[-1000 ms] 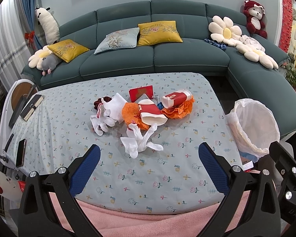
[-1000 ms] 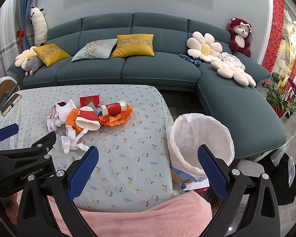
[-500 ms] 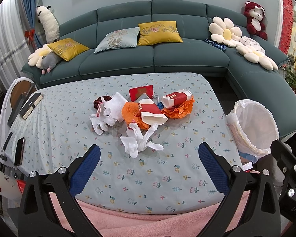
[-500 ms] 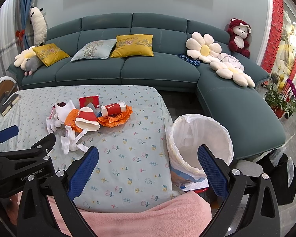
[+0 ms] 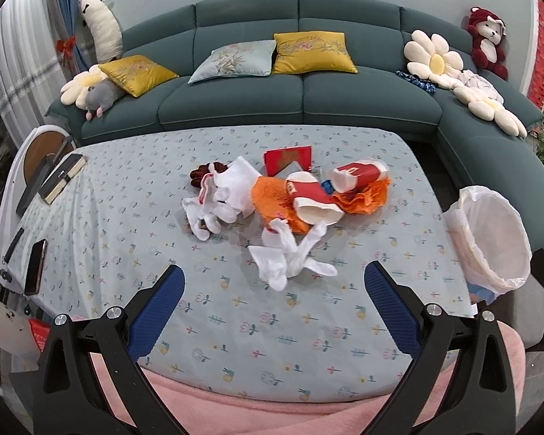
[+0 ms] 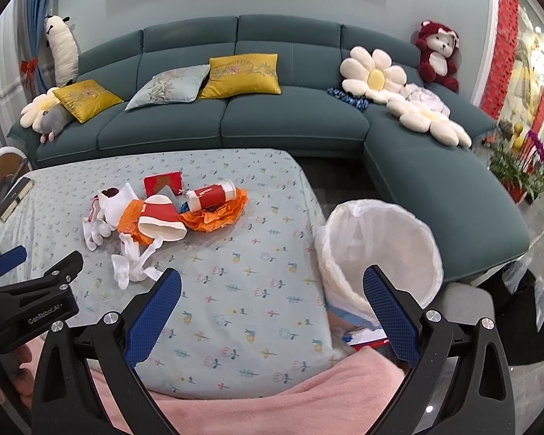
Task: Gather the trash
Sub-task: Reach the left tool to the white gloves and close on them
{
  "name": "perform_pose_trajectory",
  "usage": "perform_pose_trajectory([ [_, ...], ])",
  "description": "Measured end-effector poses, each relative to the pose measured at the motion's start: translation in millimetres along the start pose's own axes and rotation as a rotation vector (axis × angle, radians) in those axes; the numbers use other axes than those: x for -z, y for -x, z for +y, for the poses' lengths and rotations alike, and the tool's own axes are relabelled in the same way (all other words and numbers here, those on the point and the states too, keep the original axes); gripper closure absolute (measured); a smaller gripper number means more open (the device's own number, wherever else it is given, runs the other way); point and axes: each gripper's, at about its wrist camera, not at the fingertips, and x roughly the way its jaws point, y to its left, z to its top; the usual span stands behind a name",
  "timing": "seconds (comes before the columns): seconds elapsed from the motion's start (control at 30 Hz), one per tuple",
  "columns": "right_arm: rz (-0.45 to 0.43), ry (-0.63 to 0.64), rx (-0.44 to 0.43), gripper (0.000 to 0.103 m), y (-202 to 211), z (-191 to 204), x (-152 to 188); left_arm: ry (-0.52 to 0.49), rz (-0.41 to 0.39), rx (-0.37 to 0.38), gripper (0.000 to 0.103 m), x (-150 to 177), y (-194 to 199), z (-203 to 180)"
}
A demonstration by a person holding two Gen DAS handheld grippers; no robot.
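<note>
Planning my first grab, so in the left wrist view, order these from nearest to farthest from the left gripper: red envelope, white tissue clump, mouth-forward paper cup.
From the left gripper:
1. White tissue clump, just ahead, centre.
2. Mouth-forward paper cup, behind it, slightly right.
3. Red envelope, at the pile's back.

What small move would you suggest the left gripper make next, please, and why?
Probably ease the left gripper forward to the white tissue: it is the nearest trash, both grippers are open and empty, and the bin waits at the table's right edge.
</note>
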Motion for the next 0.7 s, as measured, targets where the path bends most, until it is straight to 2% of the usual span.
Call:
perform_pose_trajectory([
  [0.3, 0.032, 0.021, -0.004, 0.007, -26.2, 27.3, -4.4, 0.066, 0.064, 0.064, 0.009, 5.4, -44.3, 33.8],
  [0.7, 0.068, 0.029, -0.006, 0.007, -67.0, 53.8, -20.5, 0.072, 0.166, 0.130, 0.009, -7.6, -122.8, 34.2],
])
